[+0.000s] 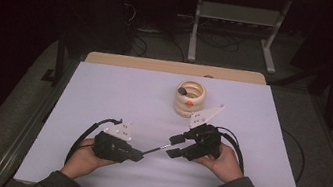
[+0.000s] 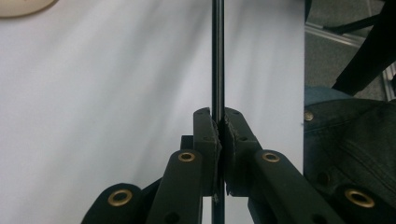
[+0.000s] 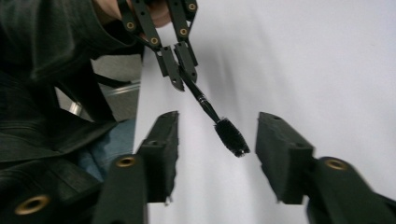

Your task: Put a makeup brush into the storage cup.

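A thin black wand (image 1: 155, 149) with a bristly brush head (image 3: 232, 137) sticks out level from my left gripper (image 1: 140, 156), which is shut on its stem. In the left gripper view the stem (image 2: 217, 56) runs straight up from between the closed pads of that gripper (image 2: 219, 128). My right gripper (image 1: 175, 145) faces it from the right, jaws apart. In the right gripper view the brush head hangs in the gap between the right gripper's (image 3: 218, 119) two pads and touches neither. The left gripper (image 3: 180, 77) shows beyond it, clamped on the wand.
A stack of pale wooden rings (image 1: 190, 99) stands toward the back of the white table (image 1: 118, 96), with a dark piece and an orange piece on it. Its edge (image 2: 21, 7) shows in the left gripper view. The person's dark sleeves lie at the near edge.
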Available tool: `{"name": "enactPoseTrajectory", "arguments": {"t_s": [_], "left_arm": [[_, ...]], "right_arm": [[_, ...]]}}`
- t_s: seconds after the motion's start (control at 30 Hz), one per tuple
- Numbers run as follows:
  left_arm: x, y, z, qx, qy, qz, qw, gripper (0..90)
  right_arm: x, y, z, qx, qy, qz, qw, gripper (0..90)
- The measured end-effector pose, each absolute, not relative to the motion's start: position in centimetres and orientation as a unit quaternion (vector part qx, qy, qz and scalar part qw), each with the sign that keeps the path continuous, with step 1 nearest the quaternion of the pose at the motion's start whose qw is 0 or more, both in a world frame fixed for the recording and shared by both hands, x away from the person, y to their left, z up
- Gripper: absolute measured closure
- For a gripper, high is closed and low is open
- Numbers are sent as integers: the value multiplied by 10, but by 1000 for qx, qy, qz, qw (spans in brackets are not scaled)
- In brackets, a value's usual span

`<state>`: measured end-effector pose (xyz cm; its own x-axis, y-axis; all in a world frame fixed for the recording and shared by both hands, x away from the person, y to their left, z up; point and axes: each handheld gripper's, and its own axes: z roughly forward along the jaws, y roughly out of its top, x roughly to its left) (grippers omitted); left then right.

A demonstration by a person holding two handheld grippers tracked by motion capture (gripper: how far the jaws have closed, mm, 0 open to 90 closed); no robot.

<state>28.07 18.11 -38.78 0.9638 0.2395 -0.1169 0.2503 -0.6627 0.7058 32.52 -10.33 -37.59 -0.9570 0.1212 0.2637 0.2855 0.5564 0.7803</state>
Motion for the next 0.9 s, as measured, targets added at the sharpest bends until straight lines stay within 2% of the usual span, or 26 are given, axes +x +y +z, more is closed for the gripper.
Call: {"name": "enactPoseTrajectory", "arguments": {"t_s": [0.1,0.23,0.3,0.37,0.43,0.5,0.73,0.83,0.9], "left_arm": [[281,180,-387,911,130,-9,391,849],[279,177,-391,917,125,-9,379,847],[278,175,-392,920,125,-5,373,841],[279,175,-391,920,124,-8,371,830],[282,176,-391,919,132,-14,372,764],[281,176,-390,915,138,-20,378,751],[277,169,-390,922,128,-24,365,759],[275,166,-389,923,118,-27,364,830],[273,165,-388,924,114,-22,364,846]], "right_arm": [[324,-100,-377,-100,-875,-463,97,598],[324,-95,-376,-83,-881,-454,107,782],[326,-94,-377,-75,-880,-453,125,824],[327,-92,-376,-56,-883,-448,126,840],[325,-89,-373,-44,-888,-441,119,842],[325,-85,-368,-38,-896,-428,116,843],[321,-66,-351,4,-934,-346,90,844],[320,-61,-346,20,-939,-333,83,844],[319,-60,-342,25,-938,-337,78,844]]}}
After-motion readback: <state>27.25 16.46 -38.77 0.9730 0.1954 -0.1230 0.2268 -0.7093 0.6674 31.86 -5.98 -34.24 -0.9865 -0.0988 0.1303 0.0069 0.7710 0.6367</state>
